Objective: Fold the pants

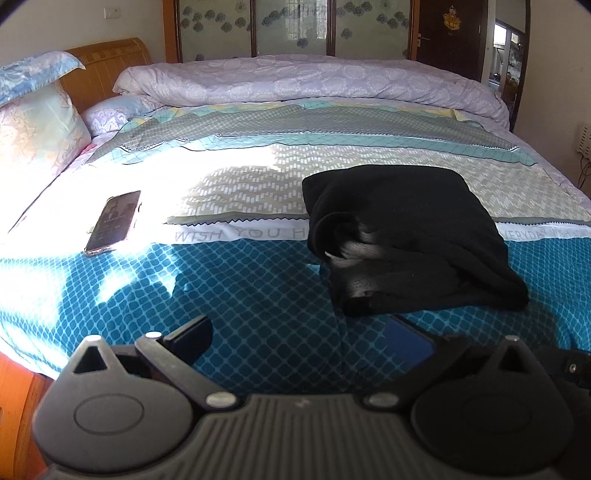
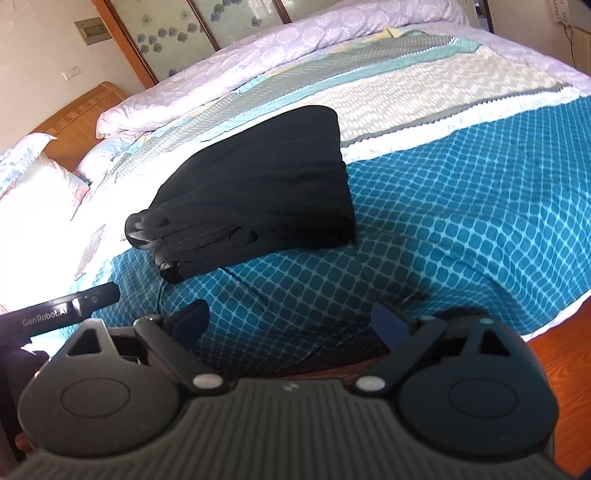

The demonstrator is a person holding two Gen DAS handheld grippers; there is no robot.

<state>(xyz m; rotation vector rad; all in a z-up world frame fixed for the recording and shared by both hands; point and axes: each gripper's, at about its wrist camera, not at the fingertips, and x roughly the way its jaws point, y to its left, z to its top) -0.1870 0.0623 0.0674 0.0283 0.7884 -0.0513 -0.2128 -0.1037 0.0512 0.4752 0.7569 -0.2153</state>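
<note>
The black pants [image 1: 406, 240] lie folded into a compact stack on the bed [image 1: 240, 288], right of the phone [image 1: 113, 221], so the left gripper [image 1: 299, 336] and right gripper [image 2: 291, 321] hang just short of them, jaws wide and empty, the folding seemingly done.

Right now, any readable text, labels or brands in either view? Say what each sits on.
"WISH YOU H", cut off by the black pants: white band of the bedspread.
"EVERYDAY WISH", then runs out of frame: same band, right of the pants.
"GenRobot.AI": left hand-held gripper, seen from the right wrist view.
Phone screen: too blurred.
Gold emblem on door: unreadable.
</note>
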